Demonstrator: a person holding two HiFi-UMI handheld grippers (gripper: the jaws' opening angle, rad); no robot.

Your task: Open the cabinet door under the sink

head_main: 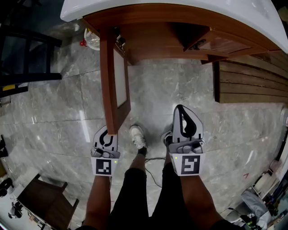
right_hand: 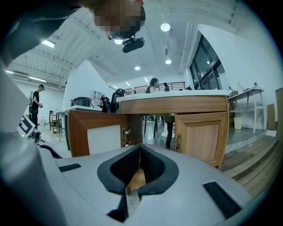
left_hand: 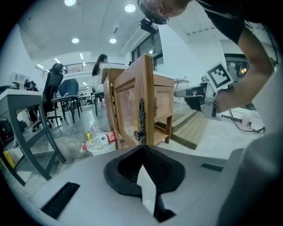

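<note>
The wooden cabinet's left door stands swung wide open toward me, its white inner panel showing. My left gripper is at that door's free edge, jaws shut with nothing between them. In the left gripper view my left gripper has its closed tips just below the door's dark metal handle. My right gripper hovers over the floor in front of the cabinet, shut and empty. Seen in the right gripper view, my right gripper faces the other door, which has a dark handle.
A white sink top caps the cabinet. A plastic bag with bottles lies on the floor at its left. Wooden steps lie to the right. A black table frame and a brown stool stand at the left.
</note>
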